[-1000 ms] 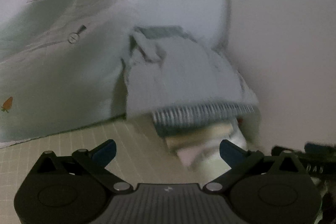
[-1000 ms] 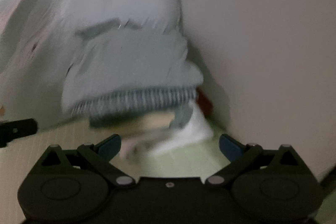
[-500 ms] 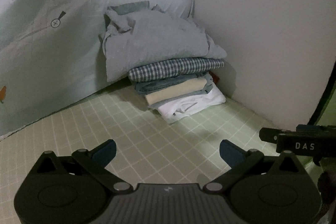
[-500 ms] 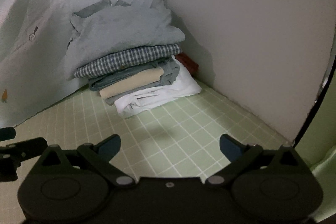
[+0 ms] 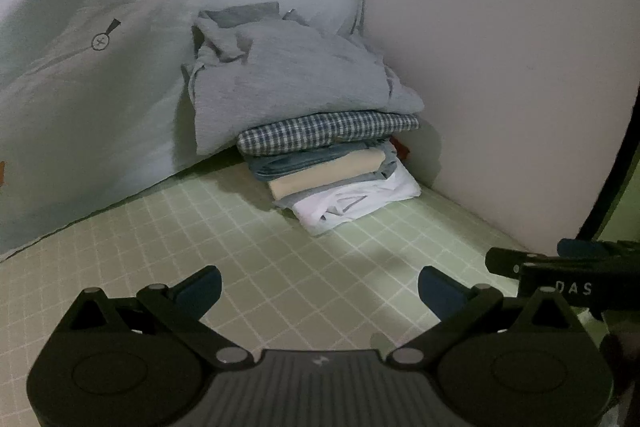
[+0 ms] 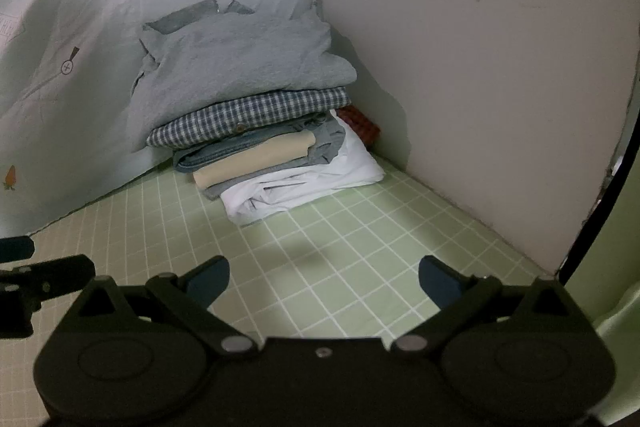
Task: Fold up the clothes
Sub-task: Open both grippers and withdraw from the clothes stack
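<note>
A stack of folded clothes (image 5: pixel 328 147) sits in the corner on the green checked sheet (image 5: pixel 280 267). A grey top (image 5: pixel 288 75) lies on top, then a blue plaid shirt (image 5: pixel 328 133), denim, a beige piece (image 5: pixel 328 173) and a white garment (image 5: pixel 360 203) at the bottom. The stack also shows in the right wrist view (image 6: pixel 260 131). My left gripper (image 5: pixel 320 287) is open and empty, well short of the stack. My right gripper (image 6: pixel 324 281) is open and empty too. The right gripper also shows at the right edge of the left wrist view (image 5: pixel 560 275).
A pale quilt with carrot prints (image 5: pixel 100 67) rises behind and left of the stack. A plain wall (image 5: pixel 500 67) stands right of it. A red item (image 6: pixel 360 125) peeks out behind the stack. The sheet's edge drops off at the far right (image 6: pixel 600 307).
Both grippers have pulled back from the stack, which was close and blurred a second ago. The grey top now rests on the stack. Both grippers stay open.
</note>
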Available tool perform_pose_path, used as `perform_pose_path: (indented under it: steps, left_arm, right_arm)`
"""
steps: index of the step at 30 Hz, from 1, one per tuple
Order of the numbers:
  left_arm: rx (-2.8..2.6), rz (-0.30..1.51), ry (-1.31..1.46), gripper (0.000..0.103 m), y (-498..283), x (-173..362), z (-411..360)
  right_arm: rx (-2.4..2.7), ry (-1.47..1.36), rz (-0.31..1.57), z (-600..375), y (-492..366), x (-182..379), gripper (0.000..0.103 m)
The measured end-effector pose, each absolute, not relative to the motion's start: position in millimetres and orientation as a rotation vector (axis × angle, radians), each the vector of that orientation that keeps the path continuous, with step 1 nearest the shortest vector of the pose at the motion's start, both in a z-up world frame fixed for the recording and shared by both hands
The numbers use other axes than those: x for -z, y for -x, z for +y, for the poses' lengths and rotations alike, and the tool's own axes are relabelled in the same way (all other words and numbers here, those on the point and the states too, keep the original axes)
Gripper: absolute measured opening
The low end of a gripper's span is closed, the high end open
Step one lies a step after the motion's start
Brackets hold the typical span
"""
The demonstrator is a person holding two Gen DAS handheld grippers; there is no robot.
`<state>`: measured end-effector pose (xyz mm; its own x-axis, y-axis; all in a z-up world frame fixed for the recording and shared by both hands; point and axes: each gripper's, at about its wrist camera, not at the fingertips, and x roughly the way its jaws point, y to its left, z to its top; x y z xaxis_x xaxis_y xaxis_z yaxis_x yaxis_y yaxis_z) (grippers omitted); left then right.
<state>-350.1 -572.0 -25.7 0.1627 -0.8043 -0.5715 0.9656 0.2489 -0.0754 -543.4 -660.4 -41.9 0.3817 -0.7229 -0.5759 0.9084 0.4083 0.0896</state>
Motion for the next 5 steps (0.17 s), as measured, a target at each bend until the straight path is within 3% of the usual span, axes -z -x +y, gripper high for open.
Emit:
perform_pose_path:
  steps: [5]
  left_arm:
    - [1.298,0.569,-0.342,0.103,350.6,25.8,-571.2]
  right_arm:
    - [1.083,-0.431,0.494,-659.4,543.8,41.9,0.102]
